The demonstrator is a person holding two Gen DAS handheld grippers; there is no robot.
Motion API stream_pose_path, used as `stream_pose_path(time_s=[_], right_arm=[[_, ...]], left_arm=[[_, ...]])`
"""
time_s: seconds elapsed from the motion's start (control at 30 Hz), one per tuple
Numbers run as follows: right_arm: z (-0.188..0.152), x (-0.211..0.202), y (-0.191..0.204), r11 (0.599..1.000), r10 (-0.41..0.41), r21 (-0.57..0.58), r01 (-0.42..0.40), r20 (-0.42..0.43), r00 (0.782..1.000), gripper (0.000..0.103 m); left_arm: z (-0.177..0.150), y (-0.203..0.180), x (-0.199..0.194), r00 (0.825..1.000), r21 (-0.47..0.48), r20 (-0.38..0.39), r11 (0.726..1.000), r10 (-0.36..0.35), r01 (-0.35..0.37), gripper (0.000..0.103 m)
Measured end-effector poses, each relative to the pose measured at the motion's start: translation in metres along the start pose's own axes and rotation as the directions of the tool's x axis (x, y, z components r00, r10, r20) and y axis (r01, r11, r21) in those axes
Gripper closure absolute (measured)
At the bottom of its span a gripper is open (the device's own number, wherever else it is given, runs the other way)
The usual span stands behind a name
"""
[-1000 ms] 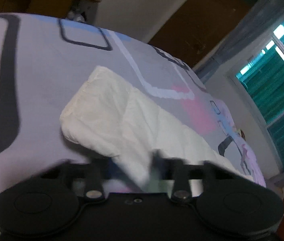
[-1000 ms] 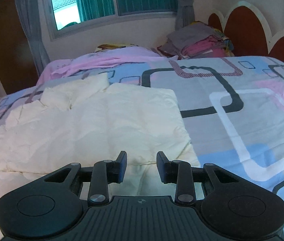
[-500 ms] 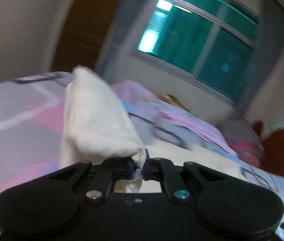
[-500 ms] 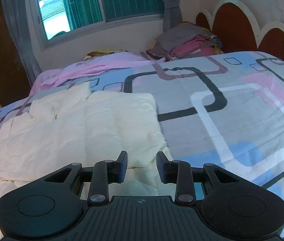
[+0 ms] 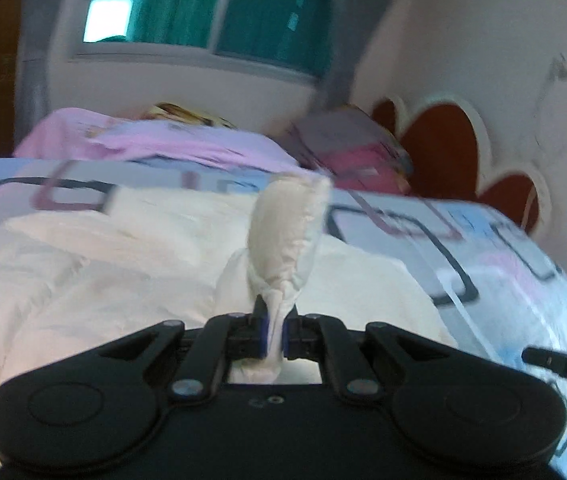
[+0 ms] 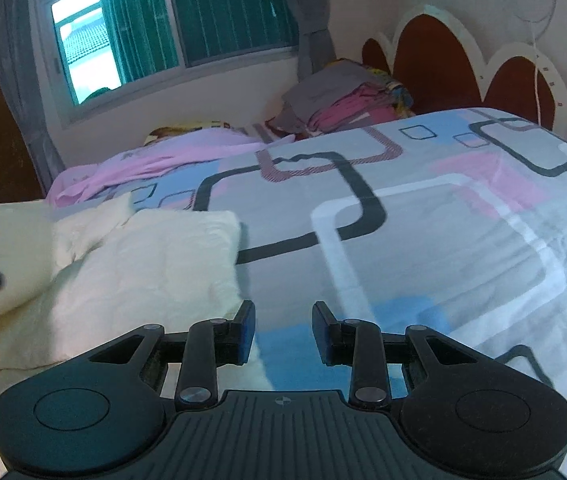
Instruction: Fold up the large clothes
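- A left gripper (image 5: pixel 274 334) clamps a bunched corner of the cream garment (image 5: pixel 131 276), the pinched cloth standing up in a puffed tuft between its closed jaws, above the rest of the garment.
- The garment lies spread across the patterned bedspread (image 6: pixel 443 220), on the side of the bed nearer the window (image 6: pixel 171 24); a pile of folded clothes (image 6: pixel 347 100) sits beyond it, against the headboard (image 6: pixel 435 60).
- The right gripper (image 6: pixel 282 334) hovers just off the garment's near edge over bare bedspread, holding nothing. Its jaws have just been closing, yet a clear gap remains between the pads and no cloth lies in it.
- Both tools point forward and downward at the bed. The left wrist view is smeared with motion blur, consistent with a fast sweep of the lifted corner across the garment; the right view is sharp.
- In the left view the black tip of the other tool shows at the right edge, near the garment's far side; in the right view a dark tip crosses the cloth at the left edge.
- Judged from this, the step in hand is carrying the held corner over to make a fold. Done well, the grip should stay firm until the corner lies on the matching edge, the cloth kept taut enough to avoid a trapped crease.
- The free right tool could pin or smooth the fold line near the garment's edge before the left one lets go.
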State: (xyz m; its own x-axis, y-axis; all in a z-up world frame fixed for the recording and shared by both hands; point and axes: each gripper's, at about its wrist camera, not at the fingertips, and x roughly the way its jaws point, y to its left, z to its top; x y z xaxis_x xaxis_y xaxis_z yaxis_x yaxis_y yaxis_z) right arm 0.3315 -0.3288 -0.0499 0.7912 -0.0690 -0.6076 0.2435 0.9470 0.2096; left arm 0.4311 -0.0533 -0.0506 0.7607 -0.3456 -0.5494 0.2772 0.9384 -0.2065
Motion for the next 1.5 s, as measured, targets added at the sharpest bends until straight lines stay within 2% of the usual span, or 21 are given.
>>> stream_pose_path(time_s=[0.03, 0.2, 0.5, 0.6, 0.63, 0.67, 0.7, 0.73, 0.77, 0.8, 0.87, 0.9, 0.93, 1.07, 1.17, 1.2, 1.23, 1.3, 1.37, 1.43, 1.5], right_arm=[[0.000, -0.001, -0.004, 1.000, 0.005, 0.006, -0.005, -0.004, 1.000, 0.100], [-0.001, -0.003, -0.023, 0.999, -0.018, 0.033, 0.018, -0.001, 1.000, 0.100], [0.005, -0.001, -0.042, 0.995, -0.054, 0.082, 0.056, -0.031, 0.998, 0.100], [0.011, 0.002, -0.041, 0.993, -0.014, 0.113, 0.019, -0.041, 0.999, 0.099], [0.013, 0.004, -0.039, 0.992, 0.008, 0.125, -0.002, -0.048, 0.999, 0.099], [0.015, 0.006, -0.036, 0.991, 0.028, 0.133, -0.021, -0.053, 0.998, 0.097], [0.017, 0.008, -0.032, 0.991, 0.037, 0.133, -0.029, -0.054, 0.998, 0.076], [0.019, 0.010, -0.026, 0.990, 0.049, 0.132, -0.043, -0.045, 0.998, 0.032], [0.021, 0.010, -0.019, 0.990, 0.063, 0.128, -0.060, -0.018, 0.998, 0.018], [0.023, 0.010, -0.011, 0.989, 0.100, 0.112, -0.100, 0.006, 0.995, 0.015], [0.028, 0.016, 0.006, 0.981, 0.174, 0.090, -0.172, -0.006, 0.985, 0.018], [0.030, 0.021, 0.016, 0.973, 0.217, 0.088, -0.214, -0.022, 0.976, 0.031], [0.032, 0.026, 0.025, 0.965, 0.247, 0.093, -0.243, -0.035, 0.968, 0.038], [0.035, 0.052, 0.062, 0.957, 0.287, 0.081, -0.279, -0.118, 0.951, 0.037], [0.028, 0.082, 0.081, 0.964, 0.265, 0.084, -0.253, -0.203, 0.943, 0.038], [0.024, 0.090, 0.085, 0.962, 0.272, 0.099, -0.256, -0.222, 0.936, 0.050], [0.022, 0.095, 0.087, 0.952, 0.304, 0.120, -0.282, -0.242, 0.922, 0.085], [0.019, 0.096, 0.102, 0.946, 0.324, 0.096, -0.310, -0.253, 0.912, 0.088], [0.014, 0.093, 0.119, 0.952, 0.299, 0.005, -0.306, -0.240, 0.924, 0.088], [0.007, 0.096, 0.124, 0.965, 0.240, -0.046, -0.259, -0.244, 0.940, 0.088], [0.001, 0.101, 0.116, 0.968, 0.241, -0.012, -0.252, -0.259, 0.936, 0.088]], left_arm=[[-0.002, -0.009, 0.007, 1.000, 0.012, -0.014, 1.000, -0.013, 0.013, 0.097], [-0.011, -0.041, 0.034, 0.996, 0.056, -0.077, 0.998, -0.039, 0.043, 0.097], [-0.031, -0.060, 0.058, 0.988, 0.047, -0.151, 0.998, -0.028, 0.036, 0.097], [-0.032, -0.066, 0.058, 0.986, 0.068, -0.155, 0.995, -0.057, 0.069, 0.066], [-0.030, -0.066, 0.051, 0.986, 0.064, -0.147, 0.994, -0.074, 0.085, 0.047], [-0.029, -0.063, 0.041, 0.990, 0.059, -0.117, 0.995, -0.079, 0.086, 0.039], [-0.028, -0.060, 0.031, 0.994, 0.057, -0.084, 0.995, -0.077, 0.082, 0.039], [-0.026, -0.052, 0.020, 0.996, 0.049, -0.063, 0.996, -0.069, 0.072, 0.039], [-0.024, -0.042, 0.010, 0.998, 0.035, -0.051, 0.998, -0.049, 0.051, 0.039], [-0.022, -0.030, 0.000, 0.999, 0.016, -0.028, 1.000, -0.023, 0.024, 0.041], [-0.021, 0.002, -0.022, 0.999, -0.017, 0.012, 0.999, 0.052, -0.052, 0.052], [-0.022, 0.022, -0.033, 0.994, -0.034, 0.024, 0.993, 0.110, -0.109, 0.054], [-0.025, 0.043, -0.044, 0.986, -0.055, 0.032, 0.986, 0.162, -0.160, 0.055], [-0.037, 0.112, -0.064, 0.956, -0.124, -0.009, 0.949, 0.292, -0.291, 0.055], [-0.043, 0.138, -0.062, 0.950, -0.146, -0.034, 0.939, 0.309, -0.311, 0.055], [-0.044, 0.143, -0.059, 0.953, -0.144, -0.044, 0.942, 0.301, -0.304, 0.055], [-0.045, 0.147, -0.057, 0.952, -0.133, -0.049, 0.943, 0.303, -0.307, 0.057], [-0.047, 0.155, -0.050, 0.940, -0.104, -0.056, 0.935, 0.336, -0.340, 0.059], [-0.051, 0.169, -0.046, 0.923, -0.120, -0.082, 0.915, 0.377, -0.385, 0.058], [-0.055, 0.183, -0.048, 0.928, -0.135, -0.084, 0.919, 0.363, -0.371, 0.058], [-0.057, 0.187, -0.048, 0.934, -0.116, -0.091, 0.928, 0.344, -0.353, 0.058]])
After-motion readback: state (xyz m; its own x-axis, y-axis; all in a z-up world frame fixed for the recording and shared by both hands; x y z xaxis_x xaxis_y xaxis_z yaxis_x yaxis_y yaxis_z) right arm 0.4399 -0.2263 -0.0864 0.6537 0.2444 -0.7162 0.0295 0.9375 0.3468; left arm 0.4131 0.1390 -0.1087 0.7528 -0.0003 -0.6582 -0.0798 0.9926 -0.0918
